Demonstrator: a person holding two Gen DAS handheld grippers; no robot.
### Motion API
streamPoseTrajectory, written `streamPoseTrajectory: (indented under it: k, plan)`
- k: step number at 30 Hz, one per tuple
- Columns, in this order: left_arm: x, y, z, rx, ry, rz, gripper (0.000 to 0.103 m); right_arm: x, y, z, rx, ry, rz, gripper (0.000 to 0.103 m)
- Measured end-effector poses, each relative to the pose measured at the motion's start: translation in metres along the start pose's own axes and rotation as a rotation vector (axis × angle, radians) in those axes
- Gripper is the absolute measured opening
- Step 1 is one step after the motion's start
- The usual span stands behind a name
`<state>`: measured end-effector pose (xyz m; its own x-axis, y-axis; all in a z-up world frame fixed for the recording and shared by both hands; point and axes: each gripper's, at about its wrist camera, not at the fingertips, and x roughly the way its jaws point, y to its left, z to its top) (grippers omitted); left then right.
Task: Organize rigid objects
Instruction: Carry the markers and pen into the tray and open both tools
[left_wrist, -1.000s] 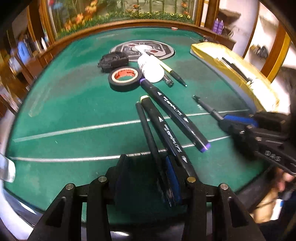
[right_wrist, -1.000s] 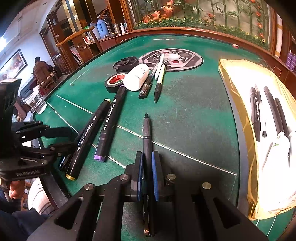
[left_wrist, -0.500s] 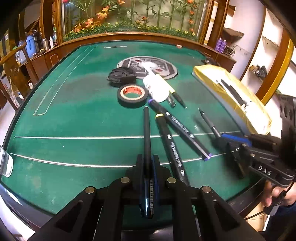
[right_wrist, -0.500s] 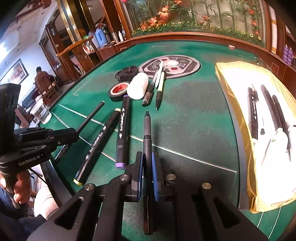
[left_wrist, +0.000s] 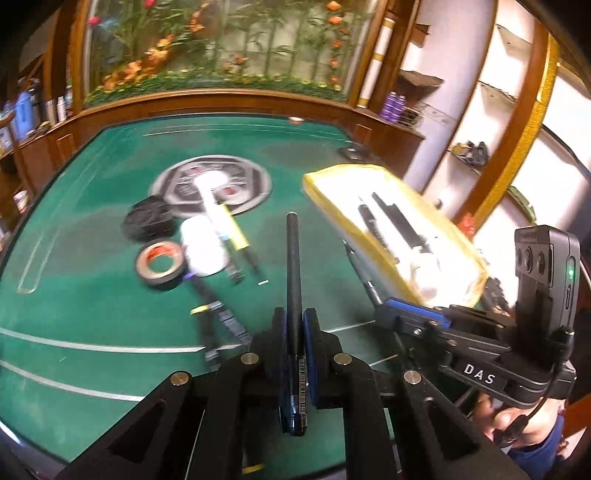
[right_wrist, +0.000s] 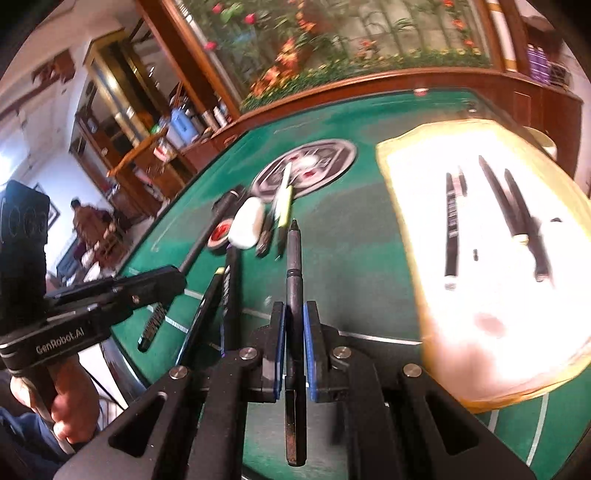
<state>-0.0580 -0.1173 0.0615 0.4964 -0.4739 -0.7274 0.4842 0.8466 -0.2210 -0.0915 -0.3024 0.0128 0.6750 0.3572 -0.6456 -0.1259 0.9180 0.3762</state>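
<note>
Setting: a furnished room that reads as a home lounge or game room, not a lab. A green felt table (left_wrist: 92, 295) with white lines, a round emblem (left_wrist: 212, 188) near its far edge and a polished wood rim (right_wrist: 369, 83). Behind the far edge, a large mural (left_wrist: 221, 48) of bamboo and orange flowers. Wooden cabinets (right_wrist: 122, 122) stand along the left wall; white shelves (left_wrist: 491, 122) with gold trim stand past the right edge. A person (right_wrist: 86, 223) is in the background on the left.
</note>
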Motion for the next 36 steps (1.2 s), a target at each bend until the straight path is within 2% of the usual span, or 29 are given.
streamPoseTrajectory:
  k: [5,12,21,29,32,36]
  plan:
    - [0.018,-0.033,0.017,0.024,0.015,-0.069,0.008,-0.023,-0.031,0.014,0.063,-0.064,-0.047,0.009]
    - [0.058,-0.073,0.047,0.002,0.056,-0.161,0.008,-0.036,-0.075,0.043,0.115,-0.091,-0.142,0.009]
    - [0.120,-0.093,0.074,-0.068,0.108,-0.167,0.008,-0.015,-0.115,0.087,0.142,-0.026,-0.206,0.009]
    - [0.149,-0.090,0.076,-0.061,0.092,-0.108,0.008,0.007,-0.134,0.096,0.154,0.030,-0.268,0.009]
    - [0.161,-0.083,0.076,-0.085,0.136,-0.125,0.008,0.016,-0.137,0.100,0.140,0.061,-0.297,0.009]
    - [0.163,-0.075,0.076,-0.108,0.143,-0.147,0.008,0.028,-0.139,0.104,0.141,0.086,-0.305,0.009]
